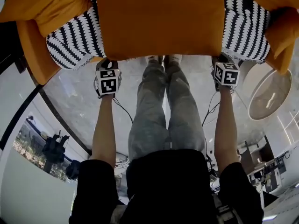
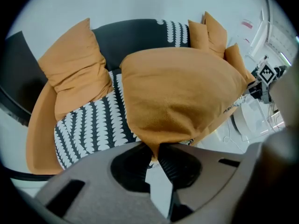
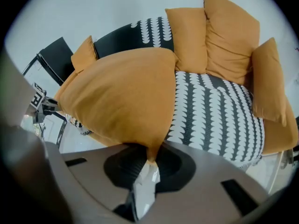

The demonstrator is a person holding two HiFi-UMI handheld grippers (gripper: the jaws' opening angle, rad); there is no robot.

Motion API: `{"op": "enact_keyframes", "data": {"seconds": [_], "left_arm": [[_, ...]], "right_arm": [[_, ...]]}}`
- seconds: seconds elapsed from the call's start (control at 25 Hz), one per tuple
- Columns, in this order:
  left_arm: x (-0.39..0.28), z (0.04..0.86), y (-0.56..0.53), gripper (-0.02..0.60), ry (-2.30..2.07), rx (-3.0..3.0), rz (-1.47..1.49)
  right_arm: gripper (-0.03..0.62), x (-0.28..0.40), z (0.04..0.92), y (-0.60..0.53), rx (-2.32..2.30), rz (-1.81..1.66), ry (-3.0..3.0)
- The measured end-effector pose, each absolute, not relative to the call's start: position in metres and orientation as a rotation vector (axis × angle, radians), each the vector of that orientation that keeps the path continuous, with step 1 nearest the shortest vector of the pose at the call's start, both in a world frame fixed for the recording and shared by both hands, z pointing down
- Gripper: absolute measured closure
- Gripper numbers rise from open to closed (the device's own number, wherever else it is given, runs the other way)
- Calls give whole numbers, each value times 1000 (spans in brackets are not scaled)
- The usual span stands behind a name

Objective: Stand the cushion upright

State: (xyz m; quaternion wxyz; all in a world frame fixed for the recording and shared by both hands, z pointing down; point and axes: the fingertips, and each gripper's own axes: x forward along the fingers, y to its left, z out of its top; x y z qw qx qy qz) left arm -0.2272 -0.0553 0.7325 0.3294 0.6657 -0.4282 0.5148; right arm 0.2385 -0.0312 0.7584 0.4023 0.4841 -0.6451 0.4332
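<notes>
A large orange cushion (image 1: 161, 20) hangs over the patterned sofa seat, lifted at its near edge. My left gripper (image 2: 154, 155) is shut on its near left corner, the fabric pinched between the pads. My right gripper (image 3: 149, 155) is shut on the near right corner of the orange cushion (image 3: 119, 97). In the head view the left gripper (image 1: 107, 69) and right gripper (image 1: 224, 64) sit under the cushion's lower edge, their fingertips hidden by it. From the left gripper view the orange cushion (image 2: 182, 94) bulges away from the jaws.
The sofa seat (image 3: 215, 111) is black-and-white patterned, with orange cushions (image 3: 229, 36) along the back and another orange cushion (image 2: 74, 73) at the left end. A round white table (image 1: 271, 94) stands at the right. The person's legs (image 1: 161, 120) stand before the sofa.
</notes>
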Motion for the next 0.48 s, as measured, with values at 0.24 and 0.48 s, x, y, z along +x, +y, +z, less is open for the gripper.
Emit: {"op": "enact_keyframes", "data": {"seconds": [0.24,0.48], "left_arm": [[-224,692,-86,538,-1153,1751,1294],[-225,657,-115,540,-1184,1764,1208]], "right_arm": [[551,241,719,-54,1286,1128,-1657],[551,240,678,-85,1368,1142,-1684]]}}
